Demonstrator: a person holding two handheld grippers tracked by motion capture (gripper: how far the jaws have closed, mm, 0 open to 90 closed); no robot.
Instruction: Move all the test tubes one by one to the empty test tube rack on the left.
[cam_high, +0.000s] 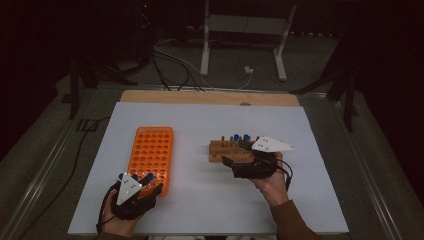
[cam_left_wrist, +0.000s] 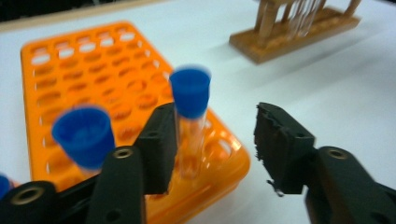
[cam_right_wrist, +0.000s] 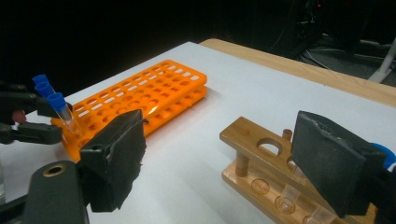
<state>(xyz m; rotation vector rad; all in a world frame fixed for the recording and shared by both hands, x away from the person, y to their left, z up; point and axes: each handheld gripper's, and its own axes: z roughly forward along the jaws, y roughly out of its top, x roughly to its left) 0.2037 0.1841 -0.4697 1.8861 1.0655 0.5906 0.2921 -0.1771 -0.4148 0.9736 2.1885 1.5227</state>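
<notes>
**Item: tube transfer, wooden stand to orange rack**

- Tabletop (cam_high: 200, 210): white sheet over a board; carries all items.
- Rack (cam_high: 152, 150): orange, many holes, left of centre. Three blue-capped tubes stand in its near-right corner.
- Tube (cam_left_wrist: 190, 121): the one just seated; clear body, blue cap, upright in a near-corner hole. It stands between the left jaws, close against the left-hand one; the other jaw stands apart from it.
- Left tongs (cam_left_wrist: 212, 144): released, jaws parted around the tube, no pinch on it. Seen at the near-left of the tabletop in the high view (cam_high: 142, 192).
- Stand (cam_right_wrist: 261, 163): wooden, two tiers, right of centre, well apart from the rack. Clear tubes remain in its holes; two blue caps show at its far side in the high view.
- Right tongs (cam_right_wrist: 219, 158): released, jaws wide, straddling the stand, nothing pinched. Which tube they are lined up on cannot be told.

**Handling note (judgement):** the step in hand looks like letting go of the seated tube. Draw the left tongs straight back and up, jaws kept wide, so the near jaw does not drag the cap or tip the neighbouring tubes. On the right, centre the pads on one tube below its cap before closing, then lift vertically clear of the stand's upper tier.
</notes>
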